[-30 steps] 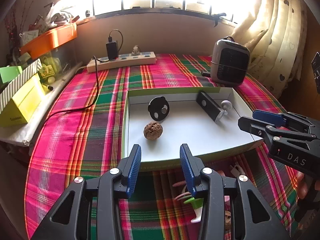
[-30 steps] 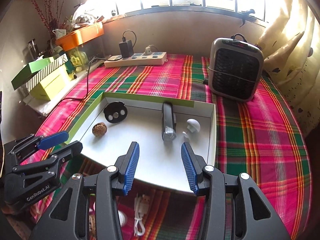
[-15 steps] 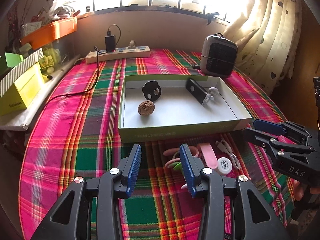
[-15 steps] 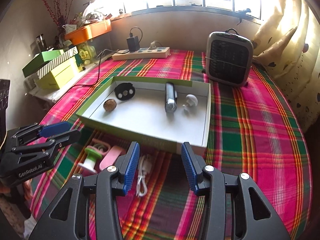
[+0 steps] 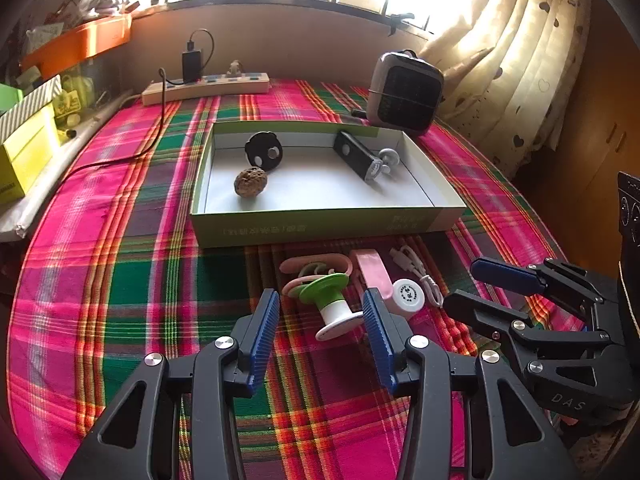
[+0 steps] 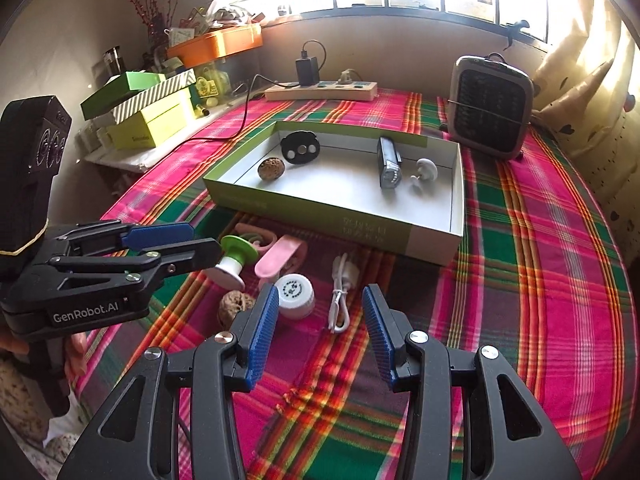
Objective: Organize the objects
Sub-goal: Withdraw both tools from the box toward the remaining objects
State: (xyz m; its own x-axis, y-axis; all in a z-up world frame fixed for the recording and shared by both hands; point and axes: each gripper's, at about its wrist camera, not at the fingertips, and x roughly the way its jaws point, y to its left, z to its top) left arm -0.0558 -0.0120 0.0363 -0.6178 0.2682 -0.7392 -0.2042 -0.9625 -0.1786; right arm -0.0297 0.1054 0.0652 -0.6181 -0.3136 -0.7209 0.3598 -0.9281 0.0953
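An open green-and-white box (image 5: 320, 224) holds a walnut (image 5: 251, 181), a black disc (image 5: 263, 151), a black device (image 5: 358, 156) and a white knob (image 5: 389, 157). In front of it on the plaid cloth lie pink rings (image 5: 312, 266), a pink clip (image 5: 372, 272), a white round cap (image 5: 408, 296), a white cable (image 6: 340, 300), a second walnut (image 6: 236, 306) and a green-and-white spool (image 5: 328, 300). My left gripper (image 5: 320, 294) hovers at the spool, jaws opening, pads not touching it. My right gripper (image 6: 320, 288) is open over the cable, holding nothing.
A grey heater (image 5: 406, 92) stands behind the box at the right, a power strip (image 5: 206, 86) with a plugged charger along the back wall. Yellow and green boxes (image 6: 148, 120) and an orange tray (image 6: 224, 42) crowd the left ledge. A curtain (image 5: 520, 60) hangs at the right.
Both grippers have drawn back from over the box toward the near side of the table, bringing the loose items into view. The left jaws have widened a little.
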